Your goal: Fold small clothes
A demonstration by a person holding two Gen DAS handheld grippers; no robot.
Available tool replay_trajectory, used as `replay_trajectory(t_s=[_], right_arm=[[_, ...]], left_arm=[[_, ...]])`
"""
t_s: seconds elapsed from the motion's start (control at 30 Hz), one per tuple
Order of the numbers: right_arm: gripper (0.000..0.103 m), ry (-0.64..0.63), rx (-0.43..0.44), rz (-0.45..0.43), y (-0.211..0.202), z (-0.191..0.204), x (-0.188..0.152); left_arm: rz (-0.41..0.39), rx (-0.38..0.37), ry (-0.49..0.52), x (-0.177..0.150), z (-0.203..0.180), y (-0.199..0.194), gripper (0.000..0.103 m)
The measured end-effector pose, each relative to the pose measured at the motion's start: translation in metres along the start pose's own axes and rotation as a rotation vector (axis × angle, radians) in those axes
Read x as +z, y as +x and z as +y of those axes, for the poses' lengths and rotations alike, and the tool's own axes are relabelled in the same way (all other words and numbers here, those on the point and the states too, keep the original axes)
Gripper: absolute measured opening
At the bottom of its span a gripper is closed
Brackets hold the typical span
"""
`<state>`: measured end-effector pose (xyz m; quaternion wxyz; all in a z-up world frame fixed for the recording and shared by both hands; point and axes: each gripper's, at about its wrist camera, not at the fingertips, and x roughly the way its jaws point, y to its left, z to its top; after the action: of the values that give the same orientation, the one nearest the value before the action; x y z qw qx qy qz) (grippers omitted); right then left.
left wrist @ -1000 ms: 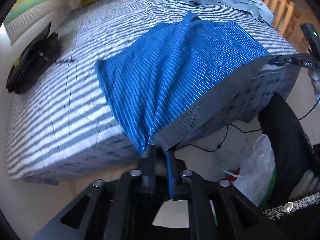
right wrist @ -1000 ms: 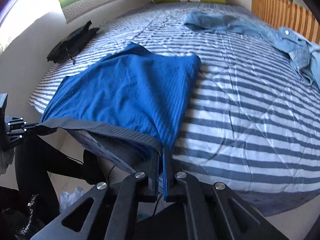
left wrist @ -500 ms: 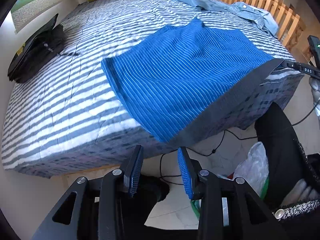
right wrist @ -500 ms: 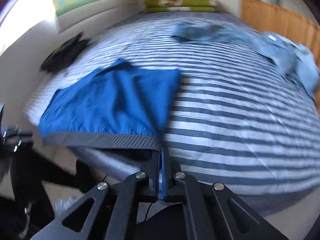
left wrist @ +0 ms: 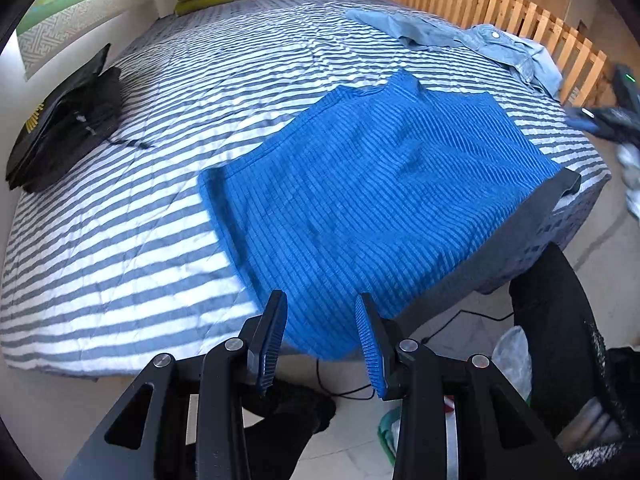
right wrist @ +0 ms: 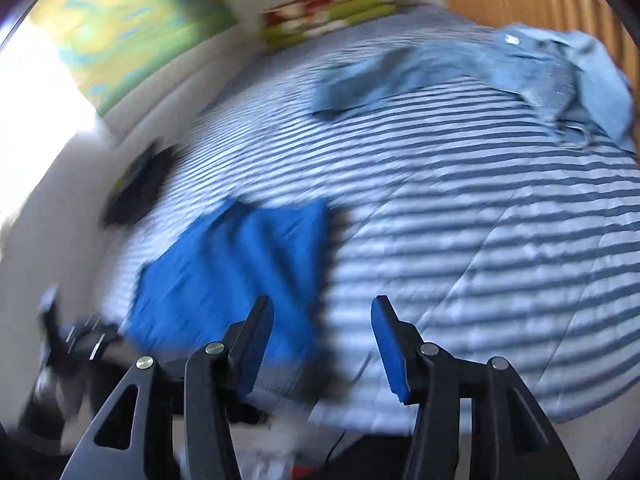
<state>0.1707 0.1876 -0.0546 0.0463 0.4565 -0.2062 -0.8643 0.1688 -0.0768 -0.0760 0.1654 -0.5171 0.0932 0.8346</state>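
on a striped bed point(left wrist: 168, 208). left gripper point(left wrist: 320, 340) spread wide, empty, just short of the near hem of blue shorts point(left wrist: 380, 200) lying flat at the bed's edge. right gripper point(right wrist: 322, 344) likewise spread, empty, blurred. beyond, a denim shirt point(left wrist: 480, 40) and black bag point(left wrist: 64, 128).

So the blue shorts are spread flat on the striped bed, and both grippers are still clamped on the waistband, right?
Not quite. The blue shorts do lie spread on the striped bed, but neither gripper holds them: the left gripper in the left wrist view and the right gripper in the right wrist view are open.
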Motion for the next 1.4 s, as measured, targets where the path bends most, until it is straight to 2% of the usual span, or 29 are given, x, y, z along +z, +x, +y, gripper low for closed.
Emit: replay_trajectory(t_s=[0.13, 0.23, 0.33, 0.4, 0.43, 0.47, 0.53, 0.57, 0.63, 0.7, 0.77, 0.83, 0.93, 1.03, 1.17, 1.2, 1.3, 1.4], right_arm=[[0.047, 0.068, -0.025, 0.057, 0.060, 0.005, 0.036], [0.047, 0.031, -0.081, 0.122, 0.097, 0.022, 0.049], [0.046, -0.054, -0.134, 0.170, 0.119, 0.045, 0.047], [0.034, -0.130, -0.184, 0.188, 0.130, 0.059, 0.046], [0.005, -0.154, -0.194, 0.202, 0.133, 0.062, 0.046], [0.003, -0.157, -0.203, 0.192, 0.132, 0.062, 0.047], [0.003, -0.081, -0.215, 0.128, 0.118, 0.041, 0.053], [0.003, -0.011, -0.187, 0.111, 0.111, 0.026, 0.057], [0.004, 0.062, -0.134, 0.124, 0.106, 0.006, 0.058], [0.004, 0.032, -0.220, 0.097, 0.097, 0.000, 0.054], [0.008, 0.047, -0.178, 0.087, 0.085, -0.007, 0.051], [0.013, 0.068, -0.112, 0.124, 0.073, -0.012, 0.041], [0.015, 0.033, -0.066, 0.172, 0.057, -0.005, 0.016], [0.034, 0.060, -0.002, 0.224, 0.050, -0.002, -0.010], [0.034, 0.118, 0.042, 0.239, 0.044, 0.000, -0.033], [0.034, 0.123, 0.043, 0.229, 0.045, 0.000, -0.032], [0.034, 0.126, -0.028, 0.155, 0.048, 0.000, -0.014], [0.030, 0.132, -0.077, 0.165, 0.070, 0.006, 0.008]], left_arm=[[-0.013, 0.010, 0.002, 0.006, -0.004, 0.003, 0.039], [-0.007, 0.021, -0.026, 0.008, 0.006, 0.006, 0.038], [0.002, 0.034, -0.055, 0.008, 0.017, 0.009, 0.038], [0.010, 0.039, -0.068, 0.008, 0.023, 0.011, 0.039], [0.013, 0.043, -0.071, 0.008, 0.025, 0.012, 0.038], [0.014, 0.045, -0.073, 0.008, 0.026, 0.013, 0.038], [0.015, 0.046, -0.073, 0.006, 0.028, 0.012, 0.038], [0.015, 0.046, -0.074, 0.005, 0.028, 0.012, 0.038], [0.016, 0.042, -0.083, 0.003, 0.029, 0.010, 0.039], [0.018, 0.042, -0.092, 0.000, 0.030, 0.009, 0.038], [0.026, 0.036, -0.111, -0.004, 0.030, 0.008, 0.039], [0.030, 0.023, -0.126, -0.009, 0.029, 0.007, 0.038], [0.032, 0.012, -0.131, -0.017, 0.024, 0.004, 0.039], [0.045, 0.002, -0.141, -0.022, 0.022, 0.005, 0.039], [0.038, -0.005, -0.129, -0.025, 0.015, 0.002, 0.039], [0.035, -0.006, -0.123, -0.024, 0.013, 0.001, 0.039], [0.029, -0.006, -0.093, -0.023, 0.006, -0.003, 0.039], [0.015, -0.006, -0.070, -0.022, 0.000, -0.008, 0.039]])
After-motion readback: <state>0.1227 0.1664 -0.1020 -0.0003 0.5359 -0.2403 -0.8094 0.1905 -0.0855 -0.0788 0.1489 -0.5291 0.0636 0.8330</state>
